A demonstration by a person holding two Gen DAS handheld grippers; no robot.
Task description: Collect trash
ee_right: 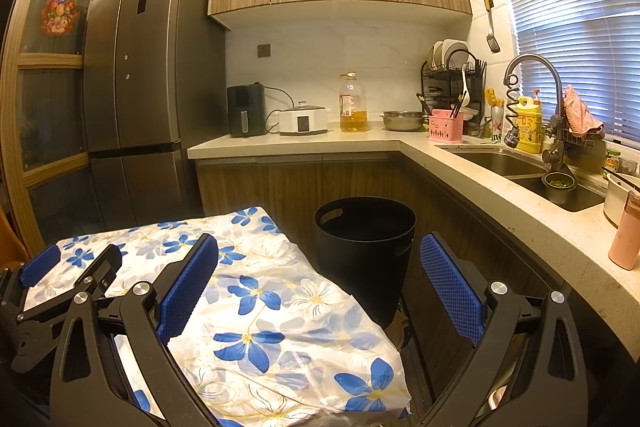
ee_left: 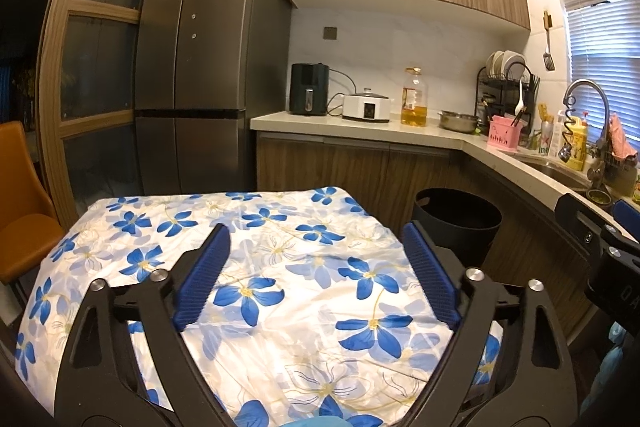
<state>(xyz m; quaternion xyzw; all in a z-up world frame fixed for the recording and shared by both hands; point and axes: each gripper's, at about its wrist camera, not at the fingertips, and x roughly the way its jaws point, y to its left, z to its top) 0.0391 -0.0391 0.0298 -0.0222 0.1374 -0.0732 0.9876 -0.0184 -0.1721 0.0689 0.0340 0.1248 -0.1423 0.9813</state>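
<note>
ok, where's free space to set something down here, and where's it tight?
Free: the flowered tablecloth, bare from both claws to its far edge beside the black bin; also the counter between fridge and air fryer. Crowded: the corner by the dish rack and around the sink.

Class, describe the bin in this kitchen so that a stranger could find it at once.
Start at the tall grey fridge and follow the counter to its corner. On the floor below, beside the table with the blue-flowered cloth, stands the bin. It is the only round black tub there, open-topped, with handle slots near its rim.
</note>
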